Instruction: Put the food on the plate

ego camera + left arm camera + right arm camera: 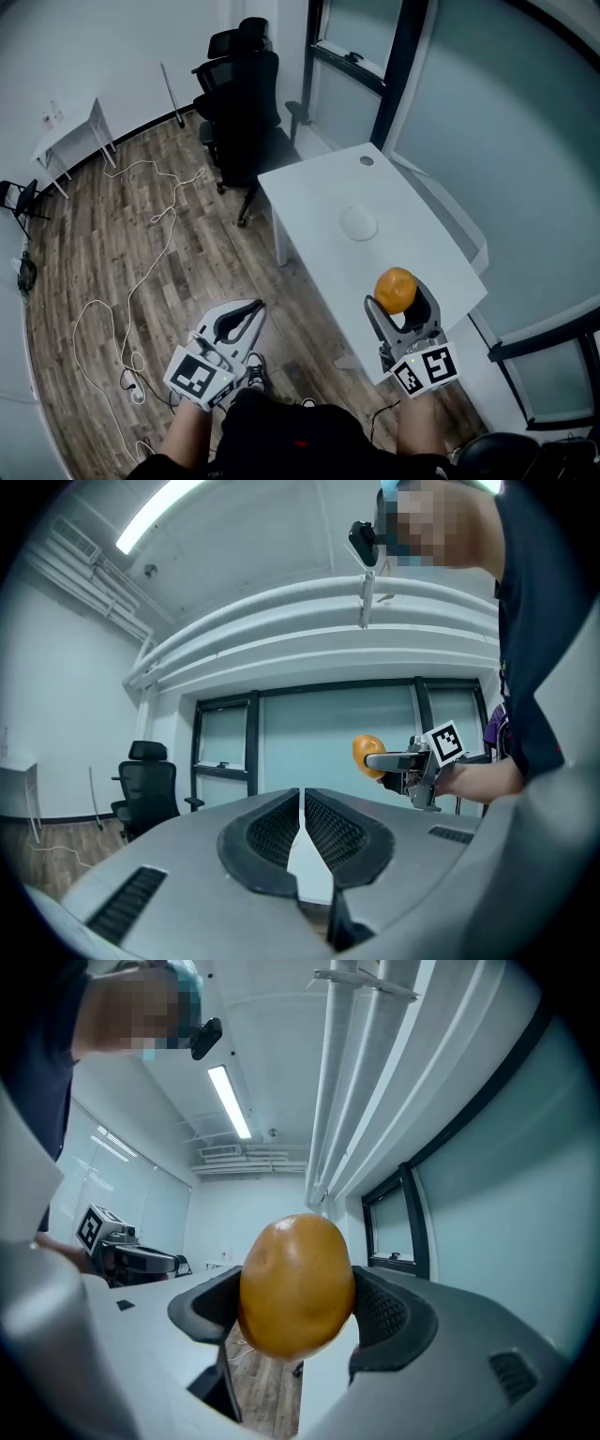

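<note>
Right gripper (pixel 401 305) pinches the round orange food (pixel 396 290), raised above the near end of the white bench (pixel 309 202), lower right of frame. Left gripper (pixel 242 319) is pressed together and empty, over the floor (pixel 112 244) at lower centre. The plate (pixel 358 223) sits mid-bench, well apart from the food.

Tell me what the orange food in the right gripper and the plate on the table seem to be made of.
The orange food: smooth yellow-orange skin, fine dark specks, soft sheen; real produce or a plastic replica, can't tell. The plate: plain white, smooth with a shallow shaded rim; ceramic or plastic, too small to decide.
</note>
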